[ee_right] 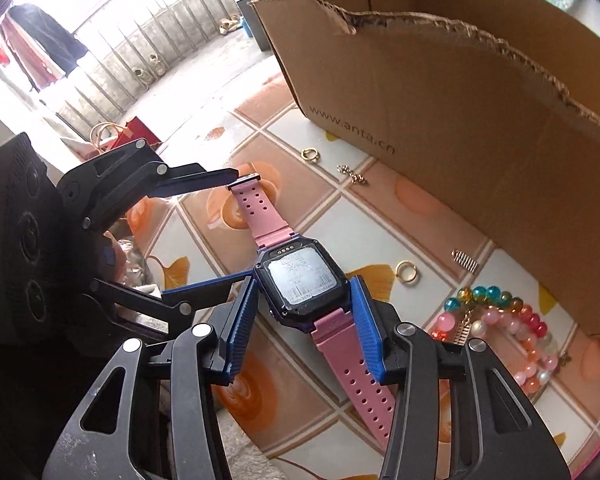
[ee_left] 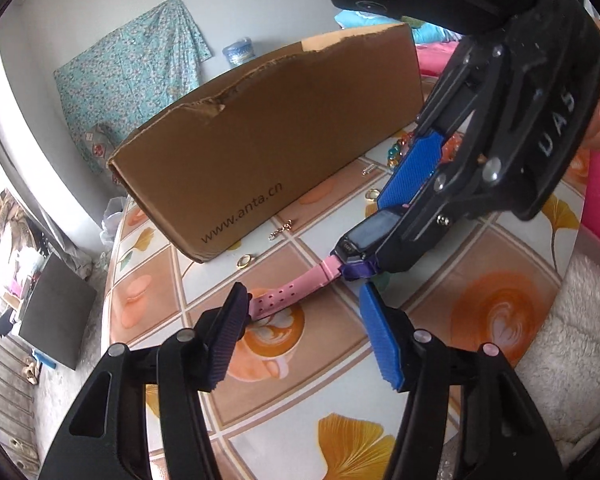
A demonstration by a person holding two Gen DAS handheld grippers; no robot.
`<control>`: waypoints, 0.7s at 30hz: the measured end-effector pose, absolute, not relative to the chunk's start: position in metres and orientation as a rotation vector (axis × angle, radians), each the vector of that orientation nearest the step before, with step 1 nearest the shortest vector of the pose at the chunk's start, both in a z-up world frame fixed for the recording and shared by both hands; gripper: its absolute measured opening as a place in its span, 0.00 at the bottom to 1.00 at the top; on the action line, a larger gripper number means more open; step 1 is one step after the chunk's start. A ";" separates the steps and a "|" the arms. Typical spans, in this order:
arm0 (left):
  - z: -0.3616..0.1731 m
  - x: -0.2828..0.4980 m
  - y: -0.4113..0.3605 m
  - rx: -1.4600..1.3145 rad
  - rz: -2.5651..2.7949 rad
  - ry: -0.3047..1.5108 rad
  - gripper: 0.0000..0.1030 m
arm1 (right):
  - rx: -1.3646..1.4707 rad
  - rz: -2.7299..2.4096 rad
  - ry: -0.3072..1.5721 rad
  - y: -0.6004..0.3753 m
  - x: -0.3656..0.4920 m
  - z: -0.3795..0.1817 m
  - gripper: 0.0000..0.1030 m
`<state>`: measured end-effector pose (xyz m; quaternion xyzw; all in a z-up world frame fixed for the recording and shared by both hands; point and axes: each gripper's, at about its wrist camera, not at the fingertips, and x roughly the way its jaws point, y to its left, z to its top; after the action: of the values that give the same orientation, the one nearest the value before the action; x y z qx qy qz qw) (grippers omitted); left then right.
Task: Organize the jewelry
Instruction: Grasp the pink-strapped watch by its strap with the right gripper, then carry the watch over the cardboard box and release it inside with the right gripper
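Observation:
A pink-strapped smartwatch lies face down, held above the patterned table. My right gripper is shut on the watch's dark case. In the left wrist view the watch runs from the right gripper toward me. My left gripper is open, its left pad beside the strap's free end. Loose gold rings, a small chain, a spring and beaded bracelets lie on the table.
An open brown cardboard box printed www.anta.cn stands at the back of the table, also in the left wrist view. A white fluffy cloth lies at the table's right edge. A railing and floor lie beyond the table's left edge.

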<state>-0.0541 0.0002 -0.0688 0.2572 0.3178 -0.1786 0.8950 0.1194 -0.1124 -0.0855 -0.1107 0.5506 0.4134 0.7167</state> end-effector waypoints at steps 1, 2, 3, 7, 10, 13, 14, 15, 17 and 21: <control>-0.070 -0.054 -0.001 0.545 -0.380 0.653 0.52 | -0.205 0.921 1.237 -0.116 0.121 -0.086 0.43; -0.071 -0.053 -0.002 0.553 -0.388 0.647 0.52 | -0.161 0.933 1.255 -0.120 0.123 -0.086 0.43; -0.070 -0.052 -0.002 0.559 -0.398 0.645 0.51 | -0.124 0.944 1.269 -0.125 0.124 -0.085 0.43; -0.069 -0.042 -0.001 0.549 -0.454 0.655 0.39 | 0.015 0.958 1.323 -0.139 0.132 -0.090 0.43; -0.069 -0.035 -0.001 0.518 -0.487 0.680 0.23 | 0.124 0.930 1.343 -0.152 0.135 -0.087 0.43; -0.066 -0.027 0.010 0.412 -0.530 0.748 0.09 | 0.180 0.871 1.297 -0.166 0.130 -0.080 0.48; -0.065 -0.024 0.014 0.370 -0.550 0.778 0.09 | 0.177 0.857 1.269 -0.173 0.125 -0.075 0.52; -0.063 -0.018 0.018 0.326 -0.569 0.806 0.09 | 0.170 0.844 1.241 -0.175 0.118 -0.072 0.54; -0.061 -0.008 0.025 0.262 -0.606 0.856 0.09 | 0.116 0.794 1.190 -0.176 0.104 -0.066 0.57; -0.058 0.011 0.032 0.181 -0.652 0.930 0.07 | -0.063 0.686 1.112 -0.173 0.081 -0.065 0.57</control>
<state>0.0111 0.0321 -0.0577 0.0856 0.4399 -0.3084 0.8391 0.0806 -0.1726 -0.0647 -0.0293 0.5170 0.3189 0.7938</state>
